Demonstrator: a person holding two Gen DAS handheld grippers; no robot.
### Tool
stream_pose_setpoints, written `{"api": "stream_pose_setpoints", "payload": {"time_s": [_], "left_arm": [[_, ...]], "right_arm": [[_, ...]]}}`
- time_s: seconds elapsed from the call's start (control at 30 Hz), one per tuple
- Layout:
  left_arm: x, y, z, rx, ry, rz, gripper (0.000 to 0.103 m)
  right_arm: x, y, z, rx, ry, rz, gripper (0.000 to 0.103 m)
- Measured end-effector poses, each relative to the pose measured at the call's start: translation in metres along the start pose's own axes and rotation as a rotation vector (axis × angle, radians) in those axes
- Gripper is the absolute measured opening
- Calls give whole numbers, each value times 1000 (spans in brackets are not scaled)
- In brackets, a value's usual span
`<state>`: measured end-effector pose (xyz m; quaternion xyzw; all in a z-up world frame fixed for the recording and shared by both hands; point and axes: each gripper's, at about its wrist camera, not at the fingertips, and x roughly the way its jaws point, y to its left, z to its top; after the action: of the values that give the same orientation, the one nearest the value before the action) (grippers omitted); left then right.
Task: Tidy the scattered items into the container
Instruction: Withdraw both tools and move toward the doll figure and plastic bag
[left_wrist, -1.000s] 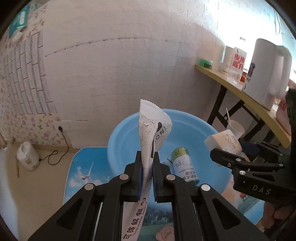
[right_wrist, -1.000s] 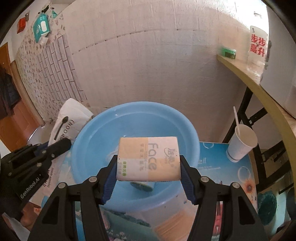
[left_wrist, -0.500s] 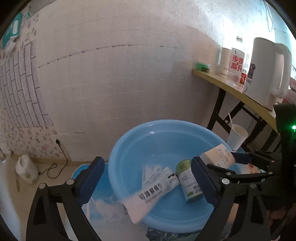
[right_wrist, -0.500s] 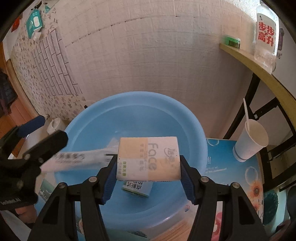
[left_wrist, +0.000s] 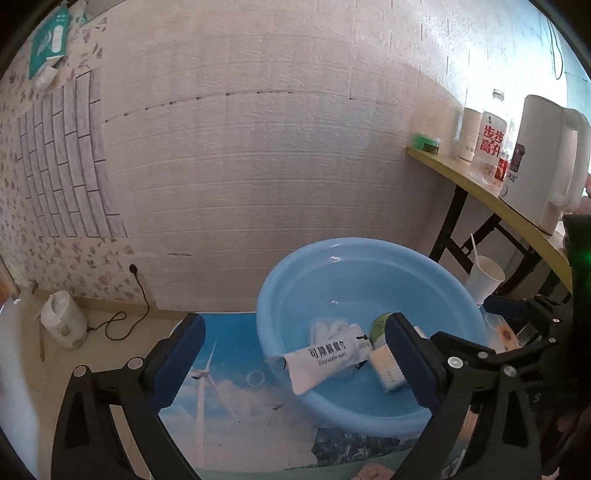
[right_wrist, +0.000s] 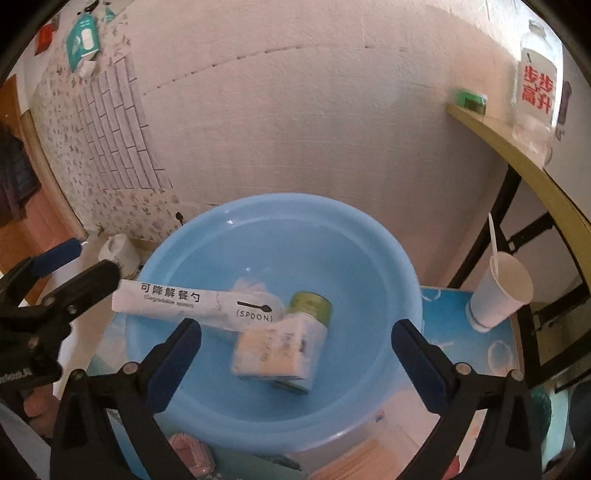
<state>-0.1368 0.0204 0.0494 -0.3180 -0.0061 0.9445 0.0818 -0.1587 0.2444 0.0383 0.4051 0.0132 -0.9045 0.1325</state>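
A light blue basin (left_wrist: 351, 280) (right_wrist: 295, 236) stands on a printed mat. In it lie a green-topped can (right_wrist: 310, 304) (left_wrist: 378, 326), a crumpled white wrapper (right_wrist: 255, 288) and a white spoon packet (left_wrist: 325, 360) (right_wrist: 192, 302) that leans over the near-left rim. A tissue pack (right_wrist: 273, 350) (left_wrist: 386, 369), blurred, lies on the can below my right gripper (right_wrist: 295, 332). That gripper's jaws are opening, with nothing pressed between them. My left gripper (left_wrist: 295, 339) (right_wrist: 74, 264) is at the basin's left; its jaws are opening and clear of the packet.
A paper cup (right_wrist: 498, 291) (left_wrist: 484, 277) with a stick stands right of the basin. Behind it a side table (left_wrist: 480, 192) carries a white kettle (left_wrist: 543, 162), a bottle and cups. A pink item (right_wrist: 188, 454) lies on the mat before the basin. A white wall rises close behind.
The left gripper let go of the spoon packet, which fell onto the basin's rim, then drew back. The right gripper opened and the tissue pack dropped into the basin.
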Motion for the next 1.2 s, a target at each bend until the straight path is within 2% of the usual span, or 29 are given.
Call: {"api": "stream_pose_setpoints", "payload": {"time_s": [0.2, 0.5, 0.7, 1.2], "left_arm": [[-13, 4, -4, -43, -6, 1, 98], [-38, -8, -18, 5, -40, -6, 98], [-50, -11, -20, 0, -43, -11, 98], [-90, -30, -72, 4, -22, -30, 101]], "right_arm": [[-21, 6, -5, -19, -17, 9, 103], [-41, -1, -24, 20, -29, 2, 103], [-58, -9, -38, 46, -29, -1, 103], [-95, -29, -92, 98, -7, -66, 103]]}}
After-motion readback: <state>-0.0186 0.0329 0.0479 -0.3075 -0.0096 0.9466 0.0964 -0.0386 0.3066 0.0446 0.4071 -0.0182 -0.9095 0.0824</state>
